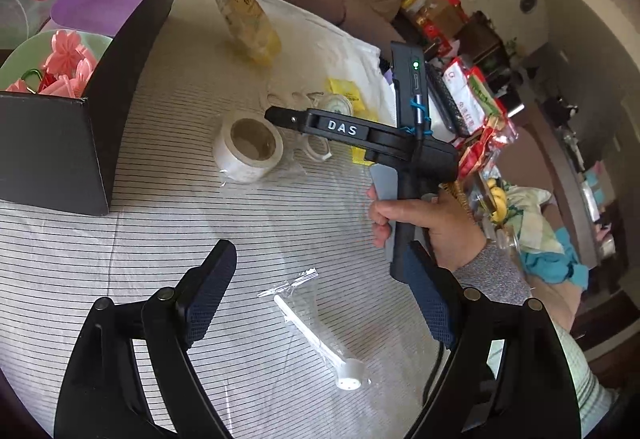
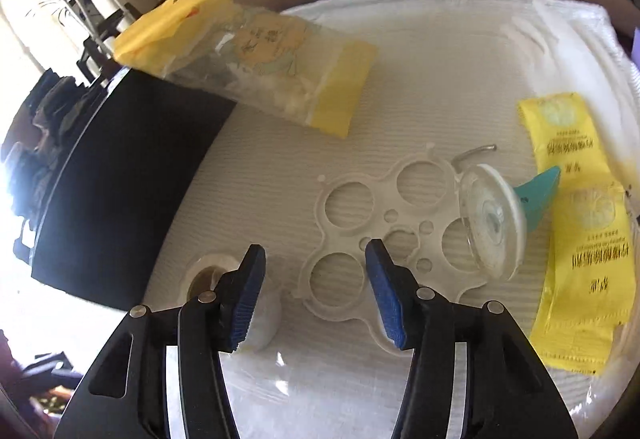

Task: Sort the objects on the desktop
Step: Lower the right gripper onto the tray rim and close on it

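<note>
Left gripper point(image 1: 320, 291): jaws spread wide, nothing between the pads; it hangs above a white plastic scoop in a clear wrapper point(image 1: 320, 339) lying on the striped tablecloth point(image 1: 120, 259).

Right gripper point(image 2: 316, 295): jaws parted, pads pressing on nothing; it is gripped by a hand point(image 1: 420, 223) in a grey sleeve. Its left finger stands just before a roll of white tape point(image 2: 216, 279), its right finger over a white perforated ring plate point(image 2: 360, 239); whether either pad touches cannot be told.

A suction hook with a clear disc point(image 2: 492, 219) rests against the plate's right side; two yellow sachets point(image 2: 580, 239) lie beyond it; a yellow-ended snack bag point(image 2: 260, 67) leans on the black box point(image 1: 60, 143), which holds pink flower-shaped pieces point(image 1: 68, 67).
</note>
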Tool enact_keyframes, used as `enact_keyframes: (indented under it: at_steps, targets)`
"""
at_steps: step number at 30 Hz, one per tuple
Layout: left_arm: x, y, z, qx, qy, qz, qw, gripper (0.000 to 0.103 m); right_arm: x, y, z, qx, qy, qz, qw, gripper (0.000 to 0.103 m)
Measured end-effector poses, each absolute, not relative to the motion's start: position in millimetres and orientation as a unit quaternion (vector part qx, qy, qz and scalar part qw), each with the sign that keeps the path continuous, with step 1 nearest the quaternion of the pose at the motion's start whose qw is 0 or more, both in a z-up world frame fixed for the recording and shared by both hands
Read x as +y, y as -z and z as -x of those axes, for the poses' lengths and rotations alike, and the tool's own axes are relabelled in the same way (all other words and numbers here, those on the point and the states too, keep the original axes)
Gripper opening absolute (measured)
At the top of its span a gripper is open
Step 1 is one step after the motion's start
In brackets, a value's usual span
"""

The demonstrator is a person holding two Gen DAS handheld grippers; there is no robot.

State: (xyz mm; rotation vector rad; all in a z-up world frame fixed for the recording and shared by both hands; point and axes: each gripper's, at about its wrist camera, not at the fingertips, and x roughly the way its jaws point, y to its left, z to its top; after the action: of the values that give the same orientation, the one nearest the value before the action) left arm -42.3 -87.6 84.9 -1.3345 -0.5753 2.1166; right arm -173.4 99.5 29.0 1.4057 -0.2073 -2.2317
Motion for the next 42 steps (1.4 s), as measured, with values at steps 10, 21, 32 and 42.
enact_keyframes:
  at_steps: [10, 21, 32, 42]
  targets:
    - [-82, -93, 38, -0.195, -0.796, 0.493, 0.29, 0.083, 113, -34, 80, -0.055, 0.773, -0.571, 0.271, 0.054]
    - [-58, -91, 26, -0.146, -0.789, 0.514, 0.303, 0.083, 131, -59, 2, 0.036, 0.818, -0.544, 0.183, 0.067]
    - [-12, -72, 24, -0.148, -0.758, 0.535, 0.341, 0.084, 158, -48, 14, -0.017, 0.858, -0.494, 0.14, 0.076]
    - [6, -65, 19, -0.128, -0.754, 0.538, 0.355, 0.084, 149, -32, 32, 0.049, 0.868, -0.465, 0.169, 0.052]
